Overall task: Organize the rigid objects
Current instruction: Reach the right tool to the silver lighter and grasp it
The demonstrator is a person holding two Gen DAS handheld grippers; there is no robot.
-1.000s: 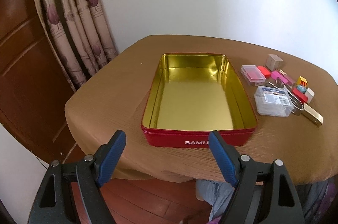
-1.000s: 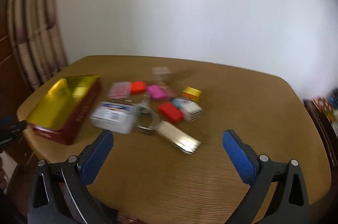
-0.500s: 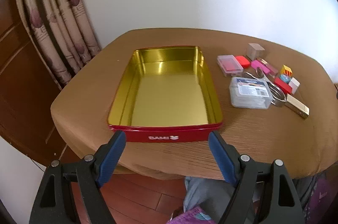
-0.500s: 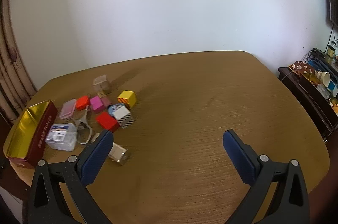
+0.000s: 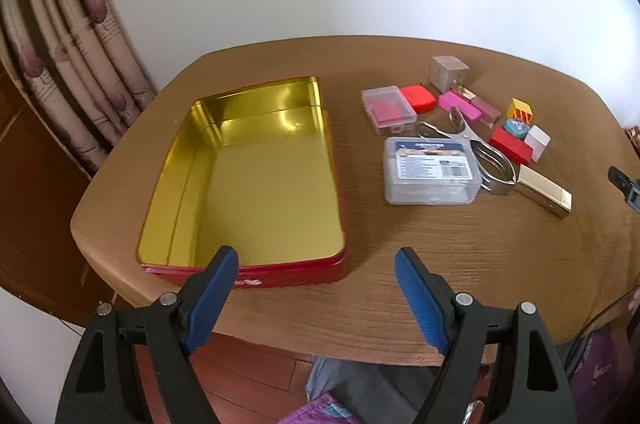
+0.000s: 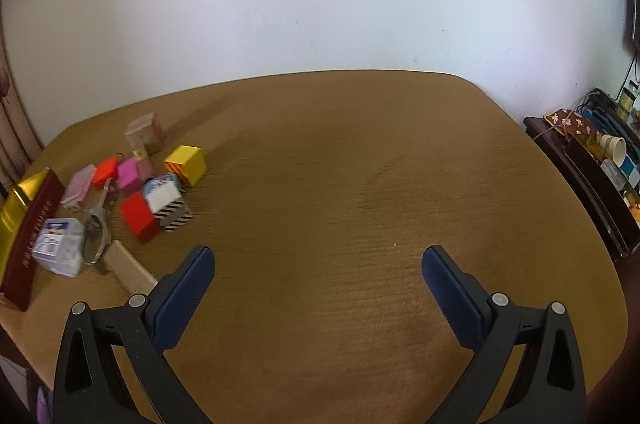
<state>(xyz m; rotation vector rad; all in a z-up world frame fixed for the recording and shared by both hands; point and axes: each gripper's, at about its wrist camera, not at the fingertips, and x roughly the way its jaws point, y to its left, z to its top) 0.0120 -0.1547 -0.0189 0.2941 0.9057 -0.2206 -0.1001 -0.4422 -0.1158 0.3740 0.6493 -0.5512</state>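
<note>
Left wrist view: red tin [image 5: 256, 160] runs lengthwise away from the spread, empty left tool [image 5: 316, 272].

Left view faces tin [image 5: 256, 180]; right, bare table [image 6: 360, 184]; both share clutter

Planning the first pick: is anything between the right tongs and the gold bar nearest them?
Nothing visible. The right tongs are open over bare table, and the gold bar lies just left of them at the pile's near edge.
</note>
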